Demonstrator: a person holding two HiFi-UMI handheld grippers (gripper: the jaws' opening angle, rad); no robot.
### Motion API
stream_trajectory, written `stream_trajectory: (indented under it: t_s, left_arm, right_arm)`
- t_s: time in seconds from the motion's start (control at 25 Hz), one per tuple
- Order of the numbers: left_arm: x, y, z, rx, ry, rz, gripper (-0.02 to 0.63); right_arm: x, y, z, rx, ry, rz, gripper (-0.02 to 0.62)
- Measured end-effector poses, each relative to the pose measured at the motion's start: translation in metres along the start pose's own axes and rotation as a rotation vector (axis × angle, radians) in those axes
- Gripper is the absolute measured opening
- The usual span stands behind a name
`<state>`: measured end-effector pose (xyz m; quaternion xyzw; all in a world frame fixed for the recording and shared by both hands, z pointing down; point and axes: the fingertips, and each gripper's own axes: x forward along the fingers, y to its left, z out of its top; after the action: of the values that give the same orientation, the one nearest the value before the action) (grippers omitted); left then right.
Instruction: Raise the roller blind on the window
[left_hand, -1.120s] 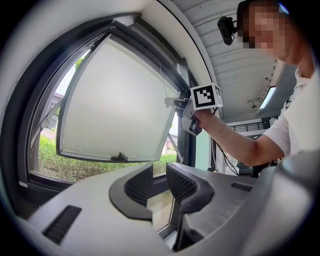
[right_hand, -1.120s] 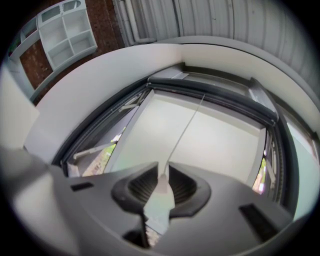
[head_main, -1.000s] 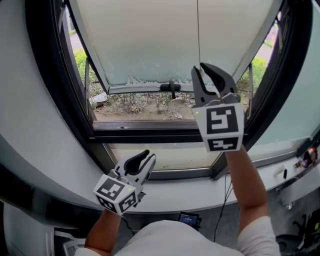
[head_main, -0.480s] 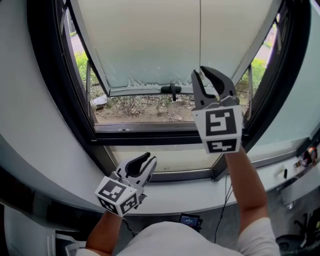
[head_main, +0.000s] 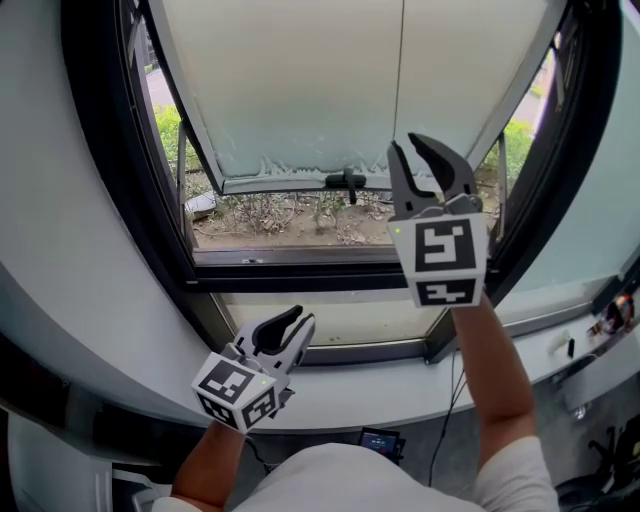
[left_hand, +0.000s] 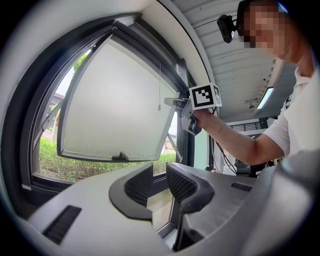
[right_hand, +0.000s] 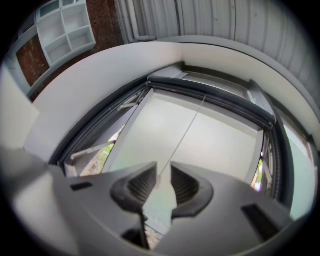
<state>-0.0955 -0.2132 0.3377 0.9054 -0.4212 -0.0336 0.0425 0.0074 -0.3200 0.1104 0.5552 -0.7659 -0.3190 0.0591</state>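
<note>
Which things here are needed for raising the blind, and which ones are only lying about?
For the job:
- blind
- cord, hanging between the open jaws of the right tool

Lying about:
- left tool, open and empty, low by the sill
- window handle
- small screen below the sill
- cable beside it

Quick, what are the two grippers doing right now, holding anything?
Left gripper: open, empty.
Right gripper: open; the pull cord hangs between its jaws, not clamped.
</note>
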Motion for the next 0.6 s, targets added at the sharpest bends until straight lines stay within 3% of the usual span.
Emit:
stream_trajectory:
  t_s: [0.6]
  left_arm:
    - [-0.0063, 0.0084, 0.002, -0.007, -0.005, -0.025, 0.098]
  right_arm:
    - [0.0005, 0.0108, -0.0045, -0.017, 0.032, -0.01, 0.075]
